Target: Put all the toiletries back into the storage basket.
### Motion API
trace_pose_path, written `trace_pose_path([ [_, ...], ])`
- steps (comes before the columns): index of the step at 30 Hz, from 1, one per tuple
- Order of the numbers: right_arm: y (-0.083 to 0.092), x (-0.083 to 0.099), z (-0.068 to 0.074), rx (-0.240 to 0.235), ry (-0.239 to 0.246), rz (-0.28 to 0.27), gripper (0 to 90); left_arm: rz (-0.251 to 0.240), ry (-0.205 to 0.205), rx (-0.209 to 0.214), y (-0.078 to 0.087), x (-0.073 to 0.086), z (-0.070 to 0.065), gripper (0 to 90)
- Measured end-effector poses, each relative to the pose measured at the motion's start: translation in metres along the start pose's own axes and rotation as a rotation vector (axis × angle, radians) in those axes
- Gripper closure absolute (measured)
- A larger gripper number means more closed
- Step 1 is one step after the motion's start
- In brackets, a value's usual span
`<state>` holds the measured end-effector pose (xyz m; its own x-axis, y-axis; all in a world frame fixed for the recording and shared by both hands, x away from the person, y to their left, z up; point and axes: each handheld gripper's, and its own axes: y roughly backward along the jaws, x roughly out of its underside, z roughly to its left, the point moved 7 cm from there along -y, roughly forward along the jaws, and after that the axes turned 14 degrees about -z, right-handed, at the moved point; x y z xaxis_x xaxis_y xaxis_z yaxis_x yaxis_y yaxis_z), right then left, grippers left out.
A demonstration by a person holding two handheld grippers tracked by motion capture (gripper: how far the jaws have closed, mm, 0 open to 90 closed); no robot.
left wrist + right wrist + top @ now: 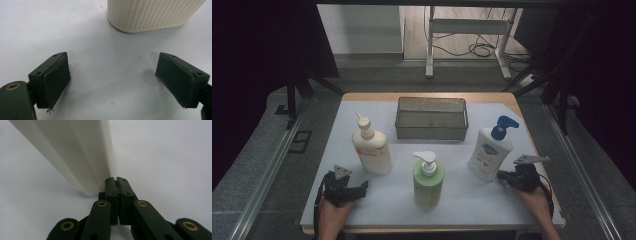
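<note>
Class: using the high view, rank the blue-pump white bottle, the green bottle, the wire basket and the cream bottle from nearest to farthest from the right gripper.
From the right gripper:
1. Blue-pump white bottle, right beside it.
2. Green bottle, centre front.
3. Wire basket, centre back.
4. Cream bottle, far left.

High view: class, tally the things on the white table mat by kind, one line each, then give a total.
Pump bottles: 3 (cream bottle, green bottle, white bottle with blue pump)
Wire baskets: 1 (wire basket)
Hand-held claws: 2 (left claw, right claw)
Total: 6
</note>
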<state>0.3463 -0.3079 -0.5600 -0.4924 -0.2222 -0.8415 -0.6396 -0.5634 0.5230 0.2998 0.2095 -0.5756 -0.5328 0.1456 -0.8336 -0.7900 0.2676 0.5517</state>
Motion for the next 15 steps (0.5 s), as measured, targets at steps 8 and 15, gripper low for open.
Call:
trace_pose_path([
  [8,0.006,-0.004,0.0,-0.002,-0.009,-0.029,82.8,0.0,0.0,0.0,0.0,0.0,0.0,11.8],
  [15,0.014,-0.003,0.0,0.009,-0.014,-0.039,76.7,0.0,0.0,0.0,0.0,0.0,0.0,11.8],
])
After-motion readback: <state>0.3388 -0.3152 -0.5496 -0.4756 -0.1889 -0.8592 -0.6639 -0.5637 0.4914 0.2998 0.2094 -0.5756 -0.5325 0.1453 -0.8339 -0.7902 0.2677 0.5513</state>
